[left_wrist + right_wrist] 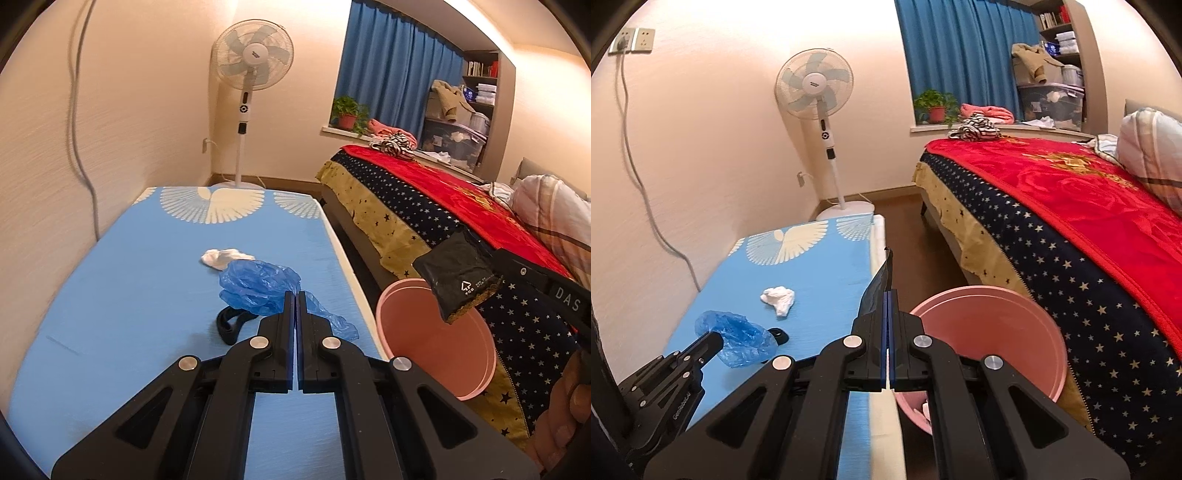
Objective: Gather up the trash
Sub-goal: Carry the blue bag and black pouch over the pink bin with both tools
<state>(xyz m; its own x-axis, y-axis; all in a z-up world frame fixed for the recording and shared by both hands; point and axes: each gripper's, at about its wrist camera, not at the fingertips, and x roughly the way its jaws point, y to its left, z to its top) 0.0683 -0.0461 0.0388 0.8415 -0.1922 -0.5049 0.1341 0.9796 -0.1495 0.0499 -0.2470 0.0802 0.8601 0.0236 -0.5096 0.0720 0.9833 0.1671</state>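
Note:
A crumpled blue plastic cover (258, 286) lies on the blue table (129, 295), with a white tissue wad (223, 257) just behind it and a small black strap (231, 325) in front. My left gripper (296, 295) is shut and empty, its tips at the near edge of the blue plastic. My right gripper (889, 295) is shut on a black wrapper (879, 286) and holds it above the pink bin (993, 332); in the left wrist view the black wrapper (458, 275) hangs over the pink bin (436, 339). The blue plastic cover (738, 336) and the tissue wad (778, 297) also show in the right wrist view.
The pink bin stands on the floor between the table and a bed (1071, 206) with a red and starred blanket. A standing fan (251, 81) is at the far end by the wall. A cable (77, 147) hangs down the left wall.

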